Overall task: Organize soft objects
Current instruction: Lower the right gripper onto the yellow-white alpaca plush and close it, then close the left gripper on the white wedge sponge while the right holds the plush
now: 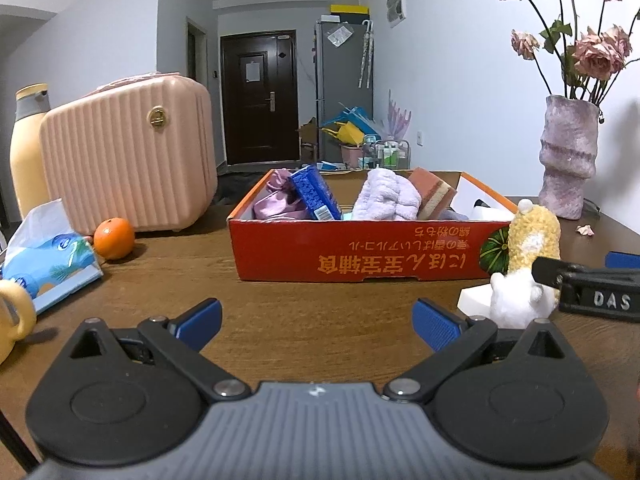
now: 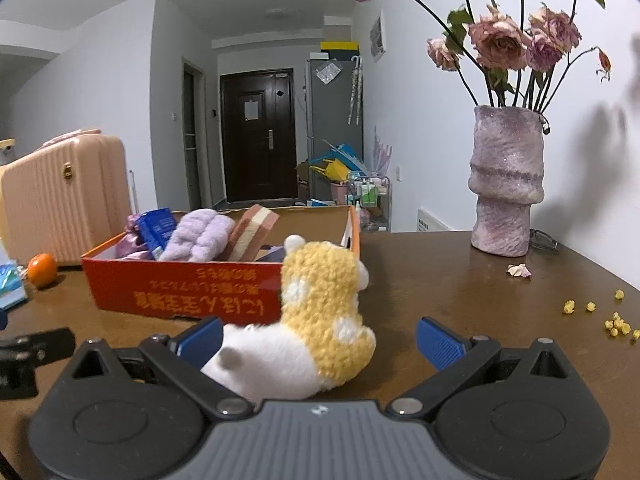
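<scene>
Plush toy (image 2: pixel 304 332) lies on the counter (image 2: pixel 460 300) between the spread fingers of the right hand-held gripper (image 2: pixel 320 338) (left one (image 1: pixel 318 322) also spread, farther off), red box (image 2: pixel 180 284) just beyond.

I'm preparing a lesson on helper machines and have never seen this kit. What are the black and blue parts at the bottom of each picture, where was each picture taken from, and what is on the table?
There is no robot here: a person holds one two-finger claw in each hand, and a wide-angle camera on each looks forward along its fingers. One picture comes from the left claw, the other from the right claw. Both are open and hold nothing.

A yellow and white plush toy lies on the brown table between the right claw's fingers, not yet gripped. Behind it stands an orange cardboard box already holding a lilac towel, a sponge and a blue packet. Also on the table: an orange, a tissue pack, a pink case and a vase of roses.
</scene>
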Available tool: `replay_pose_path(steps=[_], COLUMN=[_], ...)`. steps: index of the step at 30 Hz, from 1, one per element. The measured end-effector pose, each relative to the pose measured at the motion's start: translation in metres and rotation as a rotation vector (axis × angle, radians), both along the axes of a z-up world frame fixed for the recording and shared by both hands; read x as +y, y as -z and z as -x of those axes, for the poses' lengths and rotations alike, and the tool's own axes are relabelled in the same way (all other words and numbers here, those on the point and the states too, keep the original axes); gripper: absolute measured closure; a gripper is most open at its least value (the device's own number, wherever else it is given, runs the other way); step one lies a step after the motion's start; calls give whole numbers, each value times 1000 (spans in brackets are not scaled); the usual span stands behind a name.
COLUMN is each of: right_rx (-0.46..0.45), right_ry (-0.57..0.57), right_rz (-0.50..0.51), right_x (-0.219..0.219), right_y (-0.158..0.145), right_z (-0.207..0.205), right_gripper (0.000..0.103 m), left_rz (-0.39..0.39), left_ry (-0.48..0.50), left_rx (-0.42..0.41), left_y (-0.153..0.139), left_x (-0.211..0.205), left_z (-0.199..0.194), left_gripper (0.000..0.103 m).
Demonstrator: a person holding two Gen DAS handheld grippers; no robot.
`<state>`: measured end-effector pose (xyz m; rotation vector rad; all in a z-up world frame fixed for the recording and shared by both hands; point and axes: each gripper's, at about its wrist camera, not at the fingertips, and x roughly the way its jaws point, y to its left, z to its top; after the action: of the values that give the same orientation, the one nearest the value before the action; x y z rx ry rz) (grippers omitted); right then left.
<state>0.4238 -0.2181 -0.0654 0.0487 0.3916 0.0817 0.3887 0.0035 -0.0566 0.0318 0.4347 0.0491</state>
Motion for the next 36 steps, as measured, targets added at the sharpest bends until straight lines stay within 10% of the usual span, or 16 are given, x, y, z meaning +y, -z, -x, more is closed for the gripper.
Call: replay_pose_path(steps=[13,18,20,36], right_rx=[98,144,156,106], right_ry=[33,13,-11,-4], right_rz=[-20,-48,-80,-131], right_x=[-10,-13,-15,-50], right_y=[11,16,17,4], right_z=[-63,-74,-75,-60], right_gripper=[0,22,45,55], left_rz=[-25,-20,-20,38], left_ry=[31,30,28,34], left_rx=[5,14,14,66], left_y=[4,5,5,9], left_x=[-4,-2,-2,-40], left_z=[-22,-26,-26,-41], left_gripper=[0,0,0,0])
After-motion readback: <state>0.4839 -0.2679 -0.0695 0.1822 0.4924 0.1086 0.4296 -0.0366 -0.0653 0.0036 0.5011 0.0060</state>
